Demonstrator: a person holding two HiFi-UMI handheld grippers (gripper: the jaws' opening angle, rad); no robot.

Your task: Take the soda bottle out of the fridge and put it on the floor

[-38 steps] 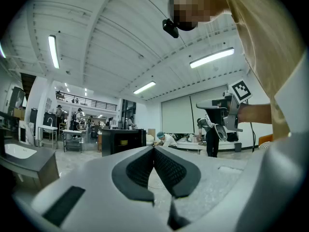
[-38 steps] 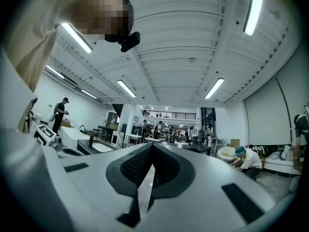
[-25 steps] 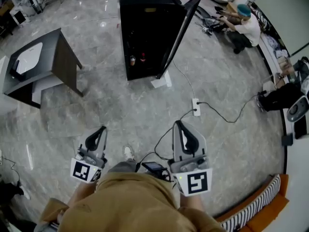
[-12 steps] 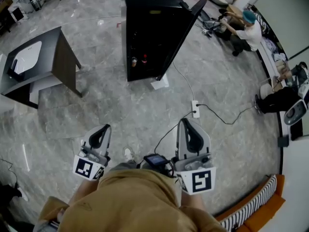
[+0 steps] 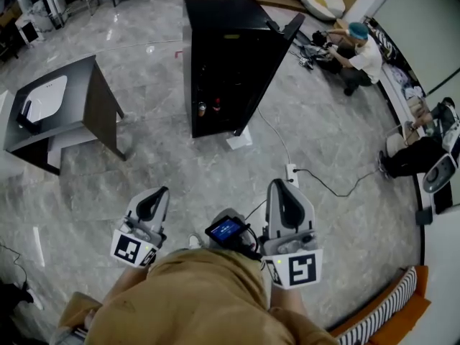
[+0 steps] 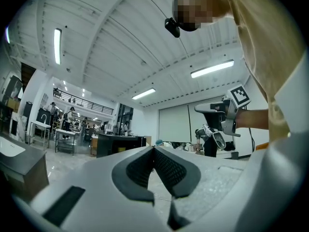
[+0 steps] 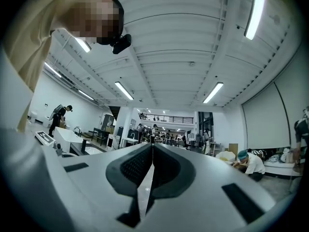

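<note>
A black fridge (image 5: 223, 56) stands on the grey marble floor ahead of me, its door (image 5: 266, 67) swung open to the right. Low inside it I see a bottle with a red cap (image 5: 216, 107) and a second small bottle (image 5: 202, 109) beside it. My left gripper (image 5: 155, 199) and right gripper (image 5: 282, 192) are held near my body, well short of the fridge, both shut and empty. In the left gripper view the shut gripper (image 6: 153, 149) points level across the room, with the fridge (image 6: 116, 143) far off. The right gripper (image 7: 151, 145) is also shut.
A dark table (image 5: 65, 103) with a white object on it stands at the left. A power strip (image 5: 292, 171) and its cable lie on the floor between me and the fridge. A person (image 5: 356, 45) crouches at the back right. A phone (image 5: 226, 230) hangs at my waist.
The fridge has slid lower in the head view and more of the room beyond it has come into sight. Both grippers have stayed shut near my body.
</note>
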